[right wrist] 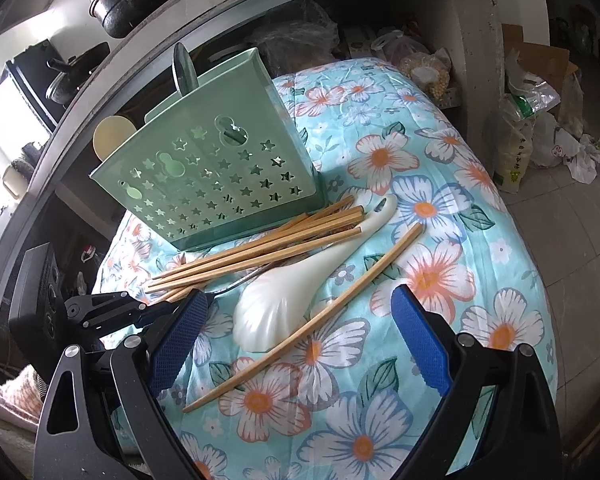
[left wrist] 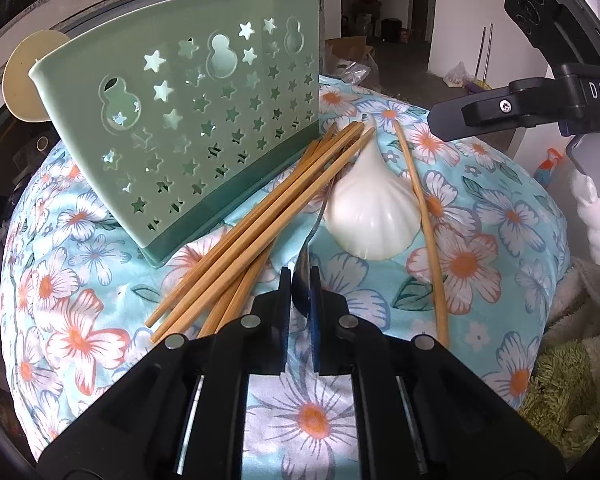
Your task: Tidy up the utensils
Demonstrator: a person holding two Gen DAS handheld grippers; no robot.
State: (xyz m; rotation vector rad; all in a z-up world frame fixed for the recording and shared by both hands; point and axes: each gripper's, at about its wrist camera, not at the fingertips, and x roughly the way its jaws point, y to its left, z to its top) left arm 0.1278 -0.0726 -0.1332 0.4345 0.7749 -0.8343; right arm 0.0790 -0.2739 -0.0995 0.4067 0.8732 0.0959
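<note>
The metal spoon (left wrist: 305, 258) lies on the floral cloth (left wrist: 320, 412), its dark end pinched between my left gripper (left wrist: 300, 280) pads, handle running under the chopstick bundle (left wrist: 260, 220). Just right sits the white ceramic spoon (left wrist: 370, 210), a lone chopstick (left wrist: 424, 224) beyond it. My right gripper (right wrist: 300, 336) hangs spread wide above them. The green holder (left wrist: 188, 128) stands behind.

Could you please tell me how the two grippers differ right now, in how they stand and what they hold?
The left gripper is shut on a metal utensil; the right gripper is open and holds nothing. The left one sits low at the bundle of chopsticks; the right one is spread over the white spoon and the lone chopstick. Both have black frames and blue pads, and both face the green holder.
</note>
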